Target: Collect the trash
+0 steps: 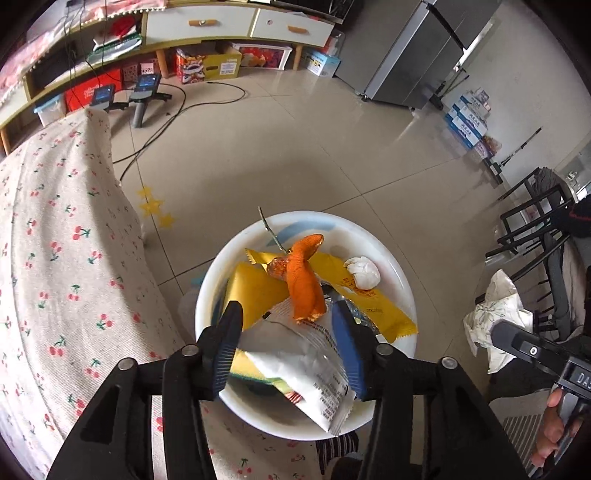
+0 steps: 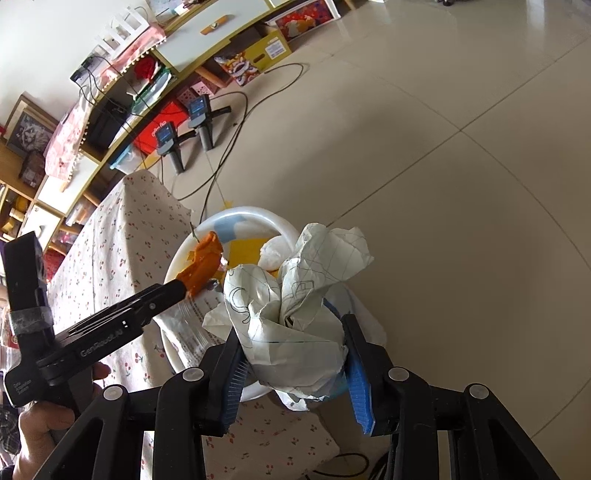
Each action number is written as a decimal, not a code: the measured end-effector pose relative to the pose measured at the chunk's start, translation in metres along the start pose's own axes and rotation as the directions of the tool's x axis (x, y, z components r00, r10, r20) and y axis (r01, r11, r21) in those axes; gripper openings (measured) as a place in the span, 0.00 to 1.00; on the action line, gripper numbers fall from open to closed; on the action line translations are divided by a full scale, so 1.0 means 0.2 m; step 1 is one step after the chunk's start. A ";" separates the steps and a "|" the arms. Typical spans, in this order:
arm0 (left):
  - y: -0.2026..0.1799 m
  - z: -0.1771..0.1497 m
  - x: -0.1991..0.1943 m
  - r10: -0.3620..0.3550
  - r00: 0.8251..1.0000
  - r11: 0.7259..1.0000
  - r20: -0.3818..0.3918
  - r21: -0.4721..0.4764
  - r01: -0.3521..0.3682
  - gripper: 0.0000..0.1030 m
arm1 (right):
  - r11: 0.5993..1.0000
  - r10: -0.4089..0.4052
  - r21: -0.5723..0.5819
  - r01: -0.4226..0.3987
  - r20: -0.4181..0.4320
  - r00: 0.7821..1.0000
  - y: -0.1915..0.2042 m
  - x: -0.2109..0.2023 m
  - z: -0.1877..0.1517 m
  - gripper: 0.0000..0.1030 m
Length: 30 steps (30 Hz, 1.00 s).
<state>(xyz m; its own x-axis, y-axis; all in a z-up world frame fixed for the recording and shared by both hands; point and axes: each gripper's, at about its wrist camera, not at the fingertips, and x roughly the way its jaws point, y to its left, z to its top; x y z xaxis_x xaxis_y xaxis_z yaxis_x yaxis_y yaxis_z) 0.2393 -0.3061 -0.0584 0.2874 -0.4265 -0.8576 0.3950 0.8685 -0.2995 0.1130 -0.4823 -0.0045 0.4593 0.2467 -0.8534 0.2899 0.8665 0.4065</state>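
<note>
A white bowl (image 1: 400,280) sits at the corner of a table with a cherry-print cloth (image 1: 55,258). It holds yellow wrappers (image 1: 255,291), a clear and white packet (image 1: 314,365), a white tissue ball (image 1: 364,272) and an orange peel (image 1: 304,277). My left gripper (image 1: 286,321) is over the bowl with its jaws apart, and the peel stands between the fingertips; I cannot tell if they touch it. In the right wrist view the peel (image 2: 203,264) sits at the left gripper's tip. My right gripper (image 2: 291,350) is shut on a crumpled white paper (image 2: 295,306) just right of the bowl (image 2: 258,216).
Tiled floor (image 1: 295,147) lies beyond the table edge. A low cabinet (image 1: 199,22) with boxes beneath lines the far wall, with cables and two handheld devices (image 1: 144,96) on the floor. A grey fridge (image 1: 417,55) and black chairs (image 1: 532,221) stand to the right.
</note>
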 end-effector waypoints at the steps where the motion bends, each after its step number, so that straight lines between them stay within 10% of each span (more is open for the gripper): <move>1: 0.01 -0.01 -0.03 -0.005 1.000 1.000 0.006 -0.006 0.005 0.55 | 1.000 0.001 0.004 -0.001 -0.001 1.000 0.00 0.01 0.00 0.42; 13: 0.25 -0.24 -0.46 0.157 0.983 0.985 0.095 0.062 -0.163 0.86 | 0.999 0.043 -0.018 -0.044 -0.060 0.997 0.27 0.20 0.02 0.43; 20: 0.50 -0.41 -0.68 0.230 0.965 0.970 0.123 0.046 -0.237 0.90 | 1.000 0.025 -0.017 -0.026 -0.053 0.998 0.38 0.29 0.05 0.65; 30: 0.81 -0.64 -0.93 0.281 0.948 0.960 0.153 -0.066 -0.274 0.90 | 1.000 -0.014 -0.003 0.014 -0.028 1.000 0.38 0.26 0.05 0.65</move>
<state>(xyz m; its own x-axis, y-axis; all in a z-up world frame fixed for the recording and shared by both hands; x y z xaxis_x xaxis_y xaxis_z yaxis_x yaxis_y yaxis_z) 0.1376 -0.0535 -0.0003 0.5168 -0.1991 -0.8327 0.2430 0.9667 -0.0804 0.1674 -0.4089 -0.0150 0.4319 0.2466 -0.8675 0.2937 0.8710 0.3938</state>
